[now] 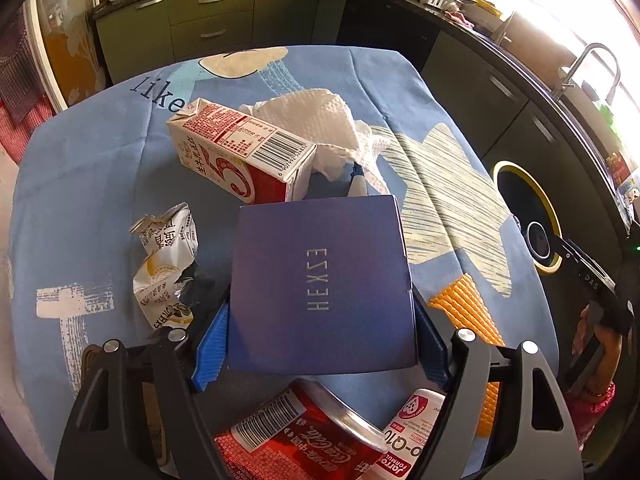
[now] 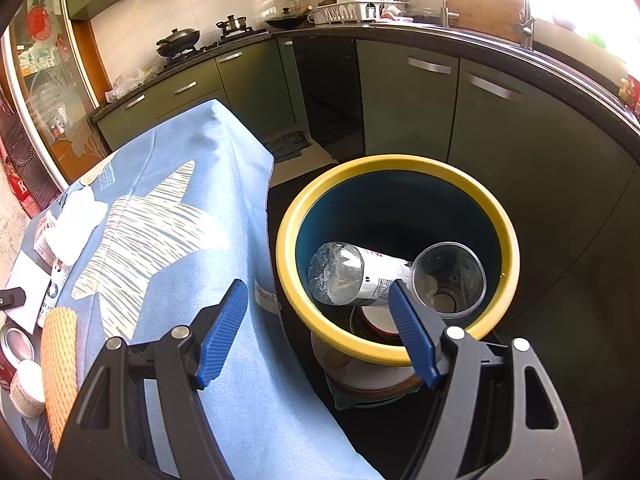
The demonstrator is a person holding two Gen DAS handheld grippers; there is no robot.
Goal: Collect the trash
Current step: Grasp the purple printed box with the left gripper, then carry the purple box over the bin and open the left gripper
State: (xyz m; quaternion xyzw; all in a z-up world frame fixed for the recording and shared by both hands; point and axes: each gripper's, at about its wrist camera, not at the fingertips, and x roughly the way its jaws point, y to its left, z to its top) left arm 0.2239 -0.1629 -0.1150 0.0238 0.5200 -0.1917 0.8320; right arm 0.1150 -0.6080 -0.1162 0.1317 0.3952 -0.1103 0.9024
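Observation:
A dark blue box (image 1: 320, 280) printed HEXZE sits between the blue pads of my left gripper (image 1: 320, 308), which touch its two sides, so the gripper is shut on it. Around it on the blue tablecloth (image 1: 92, 184) lie a red and white milk carton (image 1: 240, 152), a crumpled paper towel (image 1: 320, 120), a crushed wrapper (image 1: 168, 264), a red cola can (image 1: 300, 436) and a white supplement bottle (image 1: 412, 428). My right gripper (image 2: 316, 286) hangs open and empty over the table edge, beside the yellow-rimmed bin (image 2: 396, 164). A clear plastic bottle (image 2: 352, 276) and a clear cup (image 2: 448, 280) lie in the bin.
The bin stands on the floor to the right of the table, in front of green kitchen cabinets (image 2: 404, 96). A counter with a sink tap (image 2: 528, 20) and a dish rack (image 2: 348, 10) runs behind it. A person's hand (image 1: 600, 360) holds the other gripper at the right edge.

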